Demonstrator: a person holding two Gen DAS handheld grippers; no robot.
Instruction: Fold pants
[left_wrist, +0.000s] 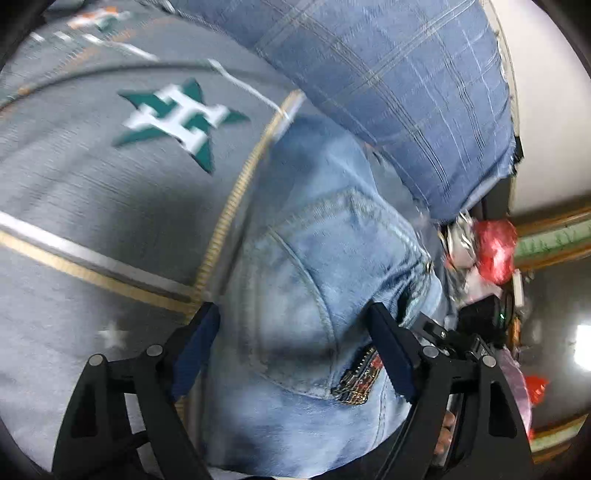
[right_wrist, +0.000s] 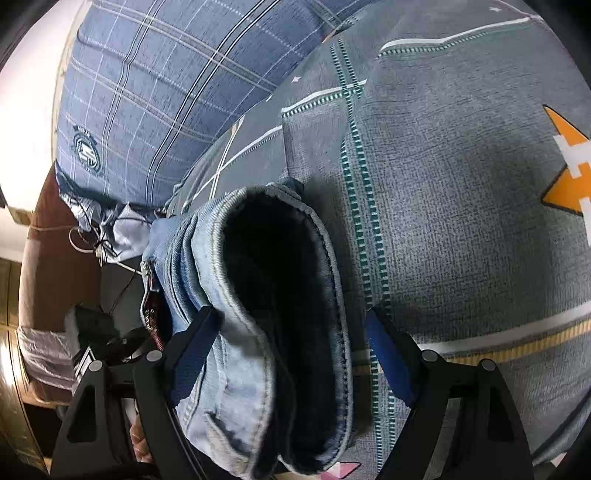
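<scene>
Light blue jeans (left_wrist: 314, 280) lie folded on a grey patterned bedsheet (left_wrist: 92, 192). In the left wrist view a back pocket and a small patch face me. My left gripper (left_wrist: 295, 317) is open, its fingers (left_wrist: 195, 343) set wide on either side of the jeans. In the right wrist view the jeans (right_wrist: 258, 295) show the open waistband with its dark lining. My right gripper (right_wrist: 291, 328) is open, one finger (right_wrist: 192, 350) against the denim, the other (right_wrist: 391, 354) over the sheet (right_wrist: 461, 221). The other gripper shows at the jeans' far side in each view.
A blue plaid pillow (left_wrist: 388, 85) lies at the head of the bed, also in the right wrist view (right_wrist: 155, 92). Red and silver wrapped items (left_wrist: 491, 251) sit past the bed edge. White cables (right_wrist: 99, 243) hang by a brown headboard (right_wrist: 48, 251).
</scene>
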